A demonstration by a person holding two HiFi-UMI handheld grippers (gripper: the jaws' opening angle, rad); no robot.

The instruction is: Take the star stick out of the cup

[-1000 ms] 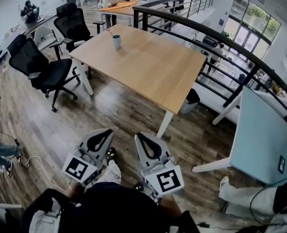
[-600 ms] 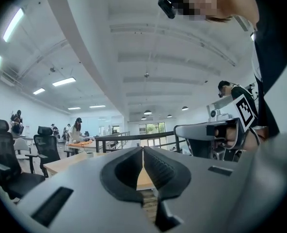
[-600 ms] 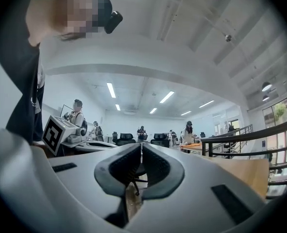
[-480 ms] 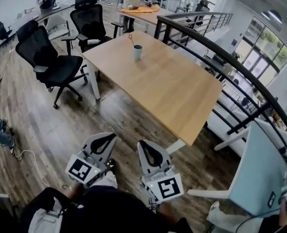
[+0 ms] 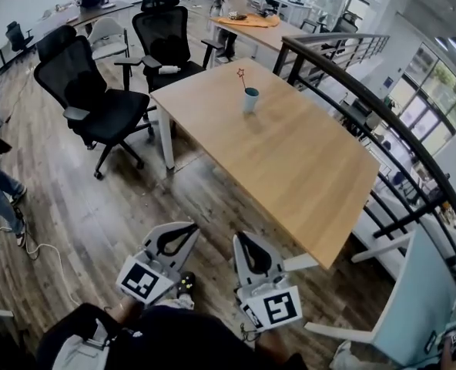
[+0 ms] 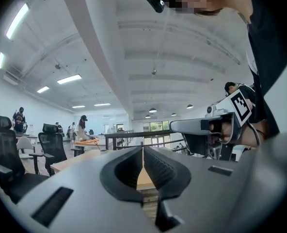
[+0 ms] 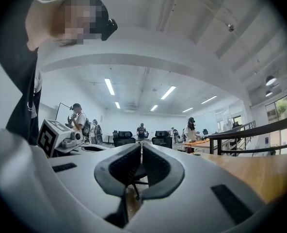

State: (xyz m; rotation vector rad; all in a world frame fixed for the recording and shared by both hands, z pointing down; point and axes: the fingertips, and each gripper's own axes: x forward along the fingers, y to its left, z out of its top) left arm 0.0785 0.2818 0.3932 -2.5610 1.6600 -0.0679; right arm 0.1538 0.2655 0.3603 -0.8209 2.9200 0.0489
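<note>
Both grippers, left (image 5: 191,228) and right (image 5: 240,240), are held low, jaws pressed together on nothing. Star stick (image 5: 242,81) stands in the cup (image 5: 250,101) at the far end of the table (image 5: 305,168), well apart from us. We judge this the approach step; next we must close in and open one gripper.

Teal cup (image 5: 249,100) upright on far end of wood table, red star stick (image 5: 243,79) inside, leaning left

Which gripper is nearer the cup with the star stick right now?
Right, slightly. Both are far short of the cup near the far end of the table; the right gripper lines up with it, the left gripper sits off to the left.
</note>
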